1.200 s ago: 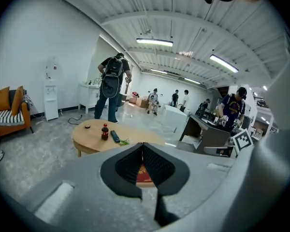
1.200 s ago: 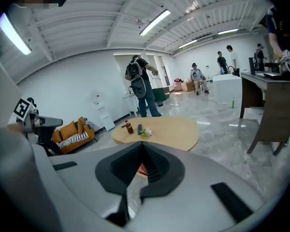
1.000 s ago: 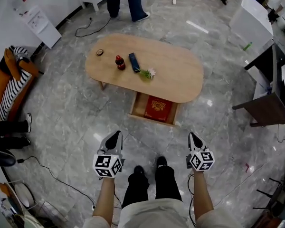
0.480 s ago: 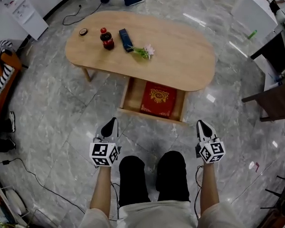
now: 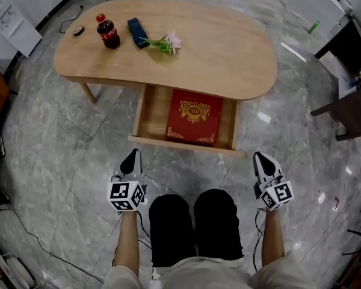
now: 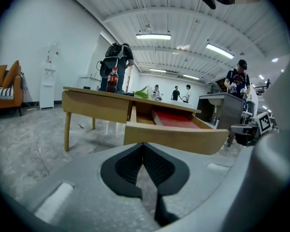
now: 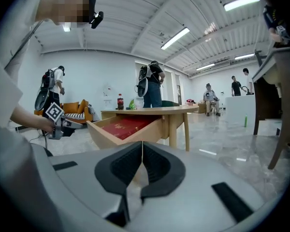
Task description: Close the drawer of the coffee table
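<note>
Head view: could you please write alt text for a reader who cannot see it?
The coffee table's drawer stands open toward the person, holding a flat red item. The left claw and right claw, both shut, hover short of its front, touching nothing. A cola bottle and a flower are on the tabletop.

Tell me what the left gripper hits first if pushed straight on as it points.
Most likely the drawer front, near its left end: the left gripper, jaws shut and empty, points at it. Depth is unclear, so it might skim the corner.
</note>
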